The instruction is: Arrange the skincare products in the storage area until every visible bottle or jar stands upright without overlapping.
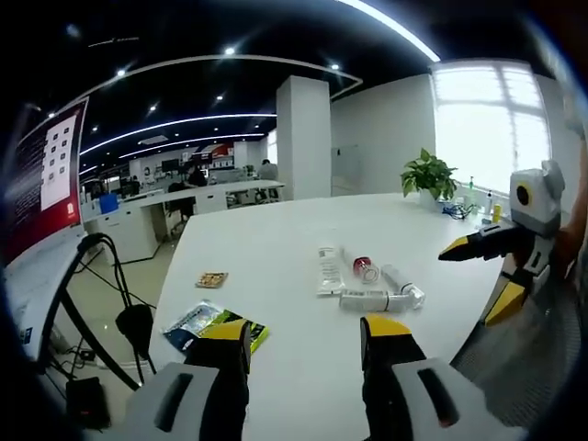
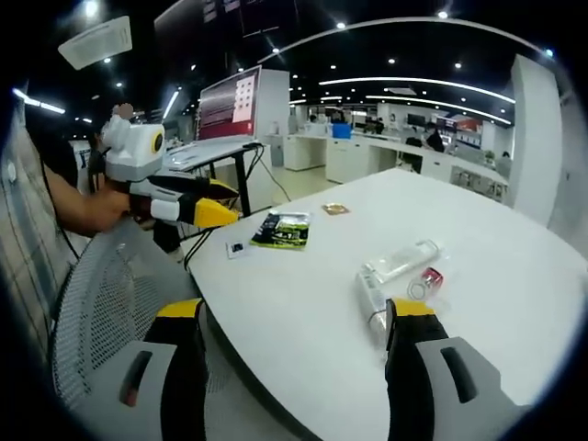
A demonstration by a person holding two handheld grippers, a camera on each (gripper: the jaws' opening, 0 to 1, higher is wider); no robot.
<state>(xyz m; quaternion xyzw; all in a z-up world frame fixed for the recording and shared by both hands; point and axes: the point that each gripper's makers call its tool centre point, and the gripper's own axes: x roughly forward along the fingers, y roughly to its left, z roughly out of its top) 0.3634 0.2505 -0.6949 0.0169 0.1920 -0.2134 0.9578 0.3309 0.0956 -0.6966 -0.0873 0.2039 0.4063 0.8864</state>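
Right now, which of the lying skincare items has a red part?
The small jar with the red band, lying between the flat white tube and the clear bottles; the others look white or clear.

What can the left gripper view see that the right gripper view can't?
Left gripper view alone: a potted plant by a bright window, and a white pillar.

Right gripper view alone: a mesh chair back at the table's edge and a small dark card on the table.

Both: the white table, the skincare products lying on their sides, a green packet, a small brown square, and a red-and-white screen. Each view also catches the other gripper, the right gripper and the left gripper, with open jaws.
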